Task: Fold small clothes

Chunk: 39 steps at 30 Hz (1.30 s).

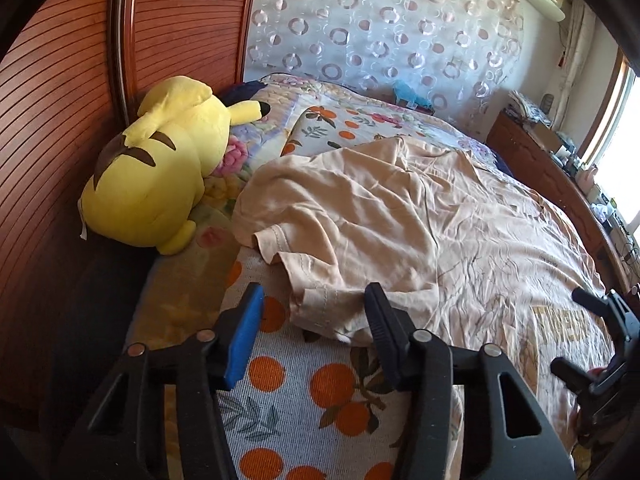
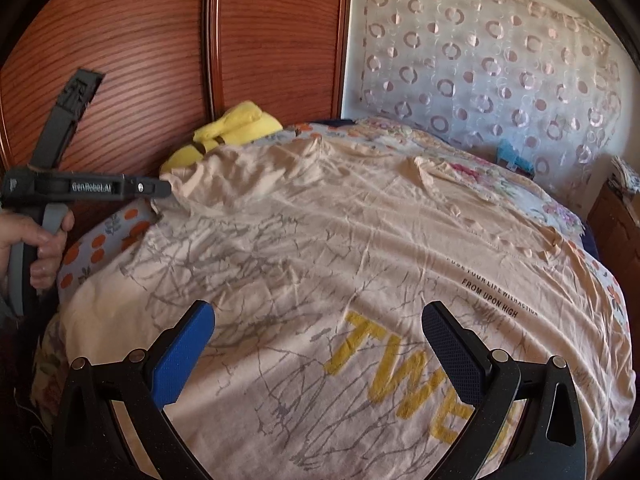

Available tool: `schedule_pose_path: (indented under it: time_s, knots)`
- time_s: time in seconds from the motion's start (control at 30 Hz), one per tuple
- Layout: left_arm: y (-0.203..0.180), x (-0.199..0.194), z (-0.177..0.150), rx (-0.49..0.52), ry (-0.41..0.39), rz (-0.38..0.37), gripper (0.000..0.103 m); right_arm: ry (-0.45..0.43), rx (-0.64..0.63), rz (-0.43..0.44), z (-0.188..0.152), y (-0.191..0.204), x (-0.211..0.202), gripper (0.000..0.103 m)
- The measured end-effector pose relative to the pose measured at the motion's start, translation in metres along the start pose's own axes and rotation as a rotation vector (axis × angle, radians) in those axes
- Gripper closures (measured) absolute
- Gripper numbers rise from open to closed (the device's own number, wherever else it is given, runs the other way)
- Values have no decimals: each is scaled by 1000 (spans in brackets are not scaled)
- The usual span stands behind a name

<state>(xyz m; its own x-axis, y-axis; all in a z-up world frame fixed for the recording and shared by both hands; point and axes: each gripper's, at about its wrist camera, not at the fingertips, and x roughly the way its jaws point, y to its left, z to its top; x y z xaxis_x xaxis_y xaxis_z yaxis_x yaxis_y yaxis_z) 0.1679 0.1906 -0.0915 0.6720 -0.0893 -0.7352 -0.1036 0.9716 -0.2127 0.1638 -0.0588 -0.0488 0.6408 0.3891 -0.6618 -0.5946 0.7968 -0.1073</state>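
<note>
A peach T-shirt (image 1: 400, 216) with yellow lettering and grey branch print lies spread on the bed; it also fills the right wrist view (image 2: 340, 248). Its left sleeve (image 1: 316, 300) is bunched near the bed's left side. My left gripper (image 1: 314, 304) is open, its fingers either side of the sleeve's hem, just above it. It shows from the side in the right wrist view (image 2: 160, 188), at the shirt's left shoulder. My right gripper (image 2: 318, 326) is open and empty above the shirt's chest print; it shows at the right edge of the left wrist view (image 1: 580, 332).
A yellow plush toy (image 1: 160, 168) lies at the bed's left against the wooden wardrobe (image 1: 60, 100). An orange-print blanket (image 1: 320, 396) covers the bed. A wooden dresser (image 1: 536, 148) with clutter stands at the right, near a window. A patterned curtain (image 2: 480, 72) hangs behind.
</note>
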Motion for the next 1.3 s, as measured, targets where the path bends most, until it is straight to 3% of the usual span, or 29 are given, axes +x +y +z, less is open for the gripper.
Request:
schedule_pose_path:
  time_s: [0.17,0.33,0.5,0.63,0.8,0.93,1.03,1.07,1.1,1.2,1.27,1.3]
  knots:
    - [0,7,3,-25,20,-18,63,74,1,10,1,0,18,0]
    - [-5,11,3,-6,40,-7,66,140,3,4,0,1,30,0]
    - [-9,12,9,3,37,4,91,140,24,5,1,-4,32,0]
    - [-36,-9,22,57,-20,-49,93,124,56,-2,-1,-9,30,0]
    - [-89,-30,43,145,-36,-177,93,2,196,-65,-6,-33,6,0]
    - [-137,-37,43,277,-11,-210,93,-31,295,-73,-18,-53,-5,0]
    - [-148,-39,42,313,-2,-204,93,-36,334,-72,-25,-63,-9,0]
    - [-150,-41,41,323,-8,-194,85,-37,339,-72,-27,-64,-11,0]
    - [-148,-43,42,331,-16,-184,70,-39,340,-72,-28,-65,-13,0]
    - [-143,-50,43,324,-42,-184,38,-47,334,-73,-28,-63,-18,0]
    - [-133,-55,46,306,-52,-191,27,-52,325,-72,-27,-61,-19,0]
    - [-128,-57,48,299,-60,-182,27,-53,319,-71,-24,-57,-19,0]
